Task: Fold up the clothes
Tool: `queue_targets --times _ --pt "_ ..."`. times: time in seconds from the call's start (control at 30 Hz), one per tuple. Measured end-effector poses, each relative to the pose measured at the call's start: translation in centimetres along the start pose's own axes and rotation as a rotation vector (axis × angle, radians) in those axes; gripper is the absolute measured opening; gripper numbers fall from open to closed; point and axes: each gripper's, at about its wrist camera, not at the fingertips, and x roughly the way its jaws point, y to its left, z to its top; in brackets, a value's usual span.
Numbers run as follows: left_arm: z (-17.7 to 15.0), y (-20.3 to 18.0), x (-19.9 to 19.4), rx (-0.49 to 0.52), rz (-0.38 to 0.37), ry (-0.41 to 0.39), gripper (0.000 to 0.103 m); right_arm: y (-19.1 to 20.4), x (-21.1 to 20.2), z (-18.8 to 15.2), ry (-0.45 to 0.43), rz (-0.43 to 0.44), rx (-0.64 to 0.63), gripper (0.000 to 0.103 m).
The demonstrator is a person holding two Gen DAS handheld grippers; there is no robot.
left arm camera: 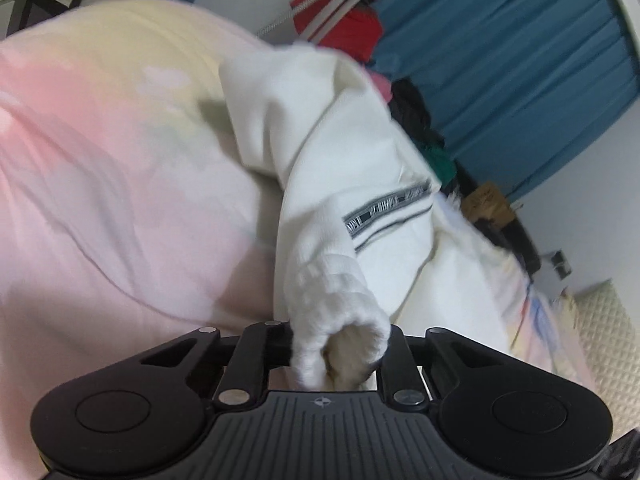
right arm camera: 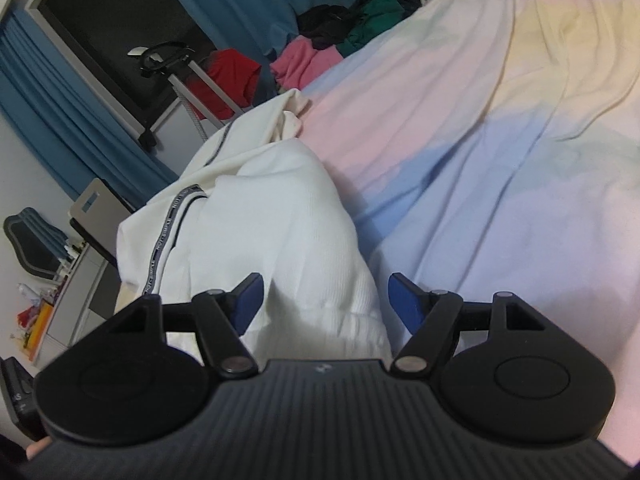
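Left wrist view: the left gripper (left arm camera: 340, 360) is clenched on the ribbed cuff (left arm camera: 340, 320) of a white sweatshirt (left arm camera: 340, 152); its two black fingers are drawn close together with the cuff bunched between them, and the fingertips are hidden by the fabric. The sleeve runs away from the cuff, crossed by a grey printed band (left arm camera: 386, 210), and the body of the garment lies on a pastel bedsheet (left arm camera: 120, 180) near the bed's right edge.

Right wrist view: the right gripper (right arm camera: 326, 300) is released, its blue-padded fingers (right arm camera: 250, 298) spread wide to either side of a fold of the same white sweatshirt (right arm camera: 272, 216). Cloth lies in the gap, and whether the pads touch it cannot be told. Here the garment sits at the bed's left edge, with the grey printed band (right arm camera: 168, 236) running lengthwise along it.

Only the right wrist view shows the blue, pink and yellow patches of the bedsheet (right arm camera: 500, 160) and a cluttered desk (right arm camera: 60, 300) at the left. Both views show blue curtains (left arm camera: 520, 80) and a heap of clothes (right arm camera: 320, 52) in red, pink, black and green past the far end of the bed; these lie loose. Motion blur softens the left wrist view.
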Motion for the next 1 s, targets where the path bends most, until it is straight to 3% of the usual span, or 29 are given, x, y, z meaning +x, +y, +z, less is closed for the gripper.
queue_targets --times 0.13,0.23,0.47,0.57,0.63,0.87,0.93,1.0 --pt "1.6 -0.7 -3.7 0.026 -0.053 -0.108 0.015 0.5 0.5 -0.4 0.035 0.077 0.006 0.072" --pt "3.0 -0.3 -6.4 0.04 -0.07 -0.156 0.015 1.9 1.0 -1.4 0.091 0.124 -0.06 0.071" --pt "5.9 3.3 -8.2 0.117 0.072 -0.145 0.015 5.5 1.1 -4.7 0.285 0.273 -0.207 0.067" --pt "6.4 5.8 -7.9 0.071 0.119 -0.106 0.016 6.1 0.5 -5.4 0.341 0.343 -0.201 0.067" --pt "6.7 7.4 -8.2 0.004 0.122 -0.072 0.017 5.7 0.4 -5.0 0.344 0.342 -0.152 0.068" --pt "7.1 9.0 -7.5 -0.037 0.137 -0.008 0.021 3.3 1.4 -3.0 0.258 0.206 0.009 0.067" --pt "7.0 9.0 -7.5 -0.041 0.14 -0.004 0.023 3.0 2.4 -2.9 0.289 0.234 0.054 0.067" --pt "7.0 8.9 -7.4 -0.041 0.145 -0.001 0.034 3.5 3.3 -3.6 0.345 0.27 0.047 0.067"
